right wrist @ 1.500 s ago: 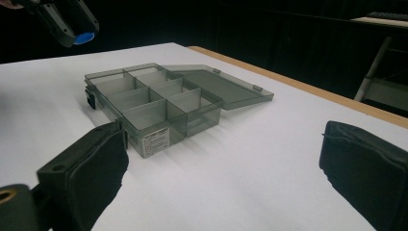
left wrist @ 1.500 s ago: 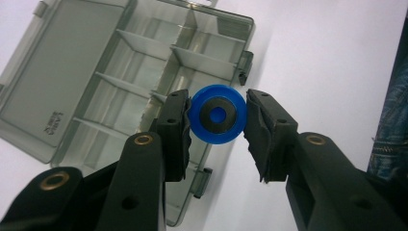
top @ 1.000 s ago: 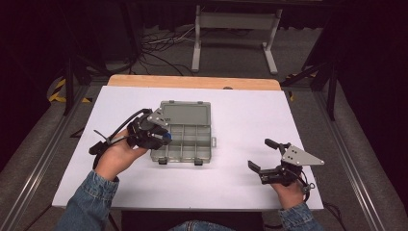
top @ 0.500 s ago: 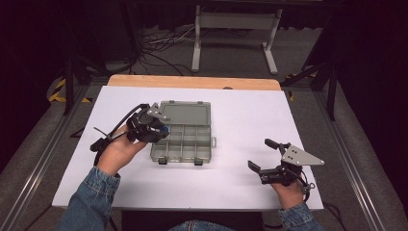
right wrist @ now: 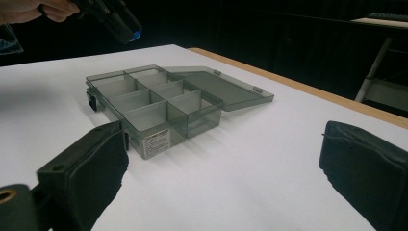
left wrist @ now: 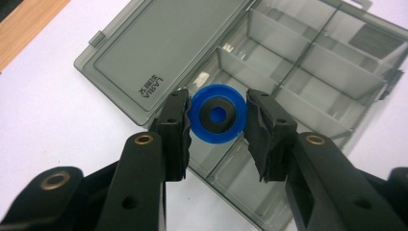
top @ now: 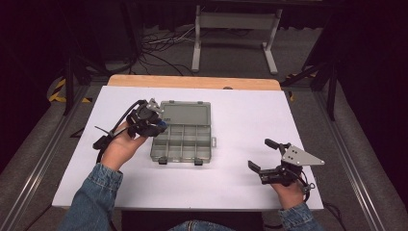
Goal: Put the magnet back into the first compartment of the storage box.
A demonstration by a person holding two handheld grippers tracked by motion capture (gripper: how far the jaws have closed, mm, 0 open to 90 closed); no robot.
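Observation:
A translucent grey compartment box (top: 185,142) lies in the middle of the white table, its lid (top: 187,113) folded flat toward the far side. My left gripper (top: 159,123) hovers over the box's left edge near the hinge. It is shut on a blue ring with a black centre (left wrist: 217,114), both pads pressing its sides above a far-left compartment (left wrist: 250,67). My right gripper (top: 259,154) rests at the near right of the table, open with nothing between its pads (right wrist: 91,163). From there the box (right wrist: 154,101) and the left gripper (right wrist: 126,29) show farther off.
The white table top (top: 250,115) has a wooden strip (top: 192,82) along its far edge. A metal stand (top: 235,29) and cables lie on the dark floor beyond. Two black latches (top: 179,161) stick out from the box's near side.
The left hand has shifted a little toward the far side along the box's left edge, still holding the blue ring. The right hand has stayed still.

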